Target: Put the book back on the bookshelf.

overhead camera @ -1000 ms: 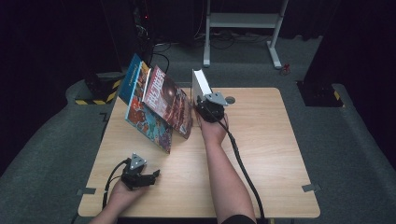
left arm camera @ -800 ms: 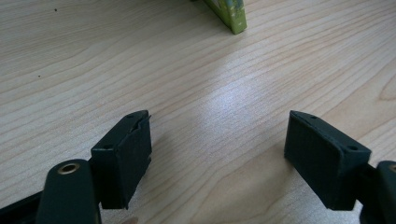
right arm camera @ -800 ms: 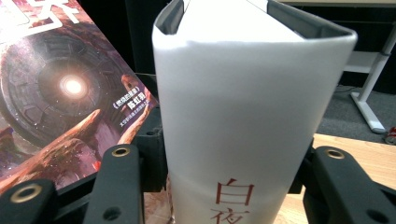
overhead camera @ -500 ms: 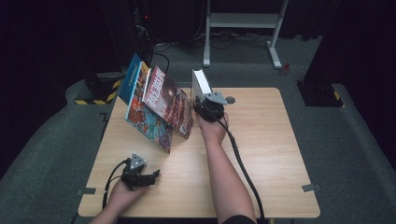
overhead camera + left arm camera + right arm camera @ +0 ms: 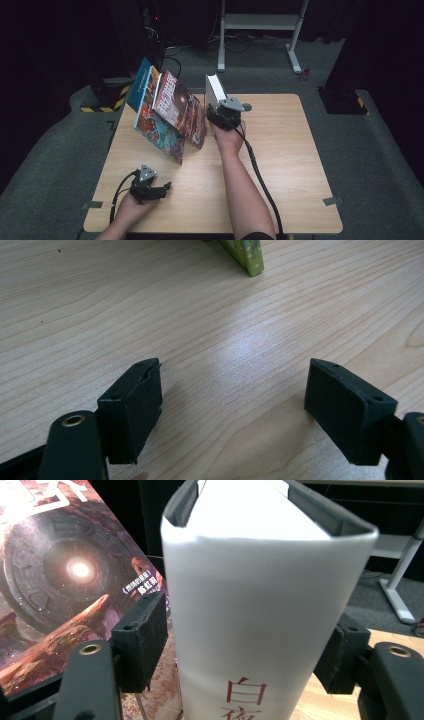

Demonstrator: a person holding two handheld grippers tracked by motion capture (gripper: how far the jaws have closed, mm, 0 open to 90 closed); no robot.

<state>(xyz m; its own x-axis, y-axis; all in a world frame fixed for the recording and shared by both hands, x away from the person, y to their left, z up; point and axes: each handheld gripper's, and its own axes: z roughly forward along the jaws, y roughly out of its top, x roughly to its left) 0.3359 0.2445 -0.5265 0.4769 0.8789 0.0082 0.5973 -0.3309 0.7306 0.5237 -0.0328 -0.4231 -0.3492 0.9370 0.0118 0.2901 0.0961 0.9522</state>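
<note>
A white-jacketed book with red characters on its spine (image 5: 265, 605) is stood upright near the far middle of the light wooden table (image 5: 300, 165), its spine turned toward the person. It is gripped by the right gripper (image 5: 221, 116), whose black jaws are set against the two sides of the spine in the right gripper view, the left one just touching or nearly so and the right one pressed to the cover. Just beside it on the left, a book with a dark cover showing a glowing circular structure (image 5: 181, 106) is leaned back at a tilt, and behind that a colourful illustrated book with a blue edge (image 5: 150, 117) is leaned the same way. The three are kept close together; whether the white book touches the dark one cannot be told. Well apart, at the near left of the table, the left gripper (image 5: 159, 190) is held low over bare wood, its jaws spread wide with nothing between them
</note>
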